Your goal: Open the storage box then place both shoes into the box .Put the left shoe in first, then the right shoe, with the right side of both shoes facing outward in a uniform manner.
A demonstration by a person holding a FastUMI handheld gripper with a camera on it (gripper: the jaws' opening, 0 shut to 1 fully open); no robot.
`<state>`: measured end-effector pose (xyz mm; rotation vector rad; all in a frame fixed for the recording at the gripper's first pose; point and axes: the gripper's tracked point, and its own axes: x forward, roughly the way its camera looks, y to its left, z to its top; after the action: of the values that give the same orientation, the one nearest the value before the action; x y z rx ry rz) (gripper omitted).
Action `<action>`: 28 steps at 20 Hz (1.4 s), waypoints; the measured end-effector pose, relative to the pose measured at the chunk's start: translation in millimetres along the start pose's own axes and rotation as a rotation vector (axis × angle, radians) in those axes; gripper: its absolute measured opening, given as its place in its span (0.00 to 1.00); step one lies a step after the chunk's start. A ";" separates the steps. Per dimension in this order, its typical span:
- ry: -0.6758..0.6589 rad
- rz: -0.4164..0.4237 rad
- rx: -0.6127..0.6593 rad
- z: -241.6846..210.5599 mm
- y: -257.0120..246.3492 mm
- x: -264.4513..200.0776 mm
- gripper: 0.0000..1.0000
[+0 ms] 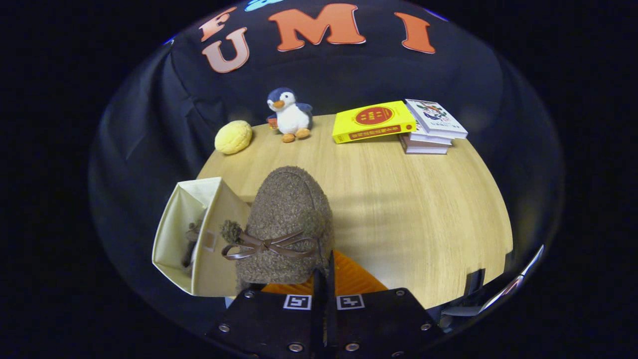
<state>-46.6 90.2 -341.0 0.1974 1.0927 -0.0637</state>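
Tool (pixel 323 279) pinches brown fuzzy shoe (pixel 286 224), toe pointing straight ahead.

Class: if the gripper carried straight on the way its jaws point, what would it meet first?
The gripper already holds the shoe, jaws shut on its heel rim. Beyond lies bare table, then probably the penguin; depth is unclear.

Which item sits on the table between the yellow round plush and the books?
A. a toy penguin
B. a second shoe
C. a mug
A: the toy penguin stands between the yellow plush and the books, beyond the brown shoe the tool grips.
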 end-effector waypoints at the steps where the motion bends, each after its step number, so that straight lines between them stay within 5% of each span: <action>1: 0.001 0.026 0.003 2.5 18.5 -2.6 0.04; 13: 0.008 0.109 -0.096 20.3 181.0 11.2 0.04; 25: 0.148 -0.055 -0.125 -34.4 202.8 87.8 0.07; 28: 0.211 -0.091 -0.139 -47.9 201.9 85.6 0.18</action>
<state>-19.1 301.2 -412.4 0.0293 1.3114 -0.0486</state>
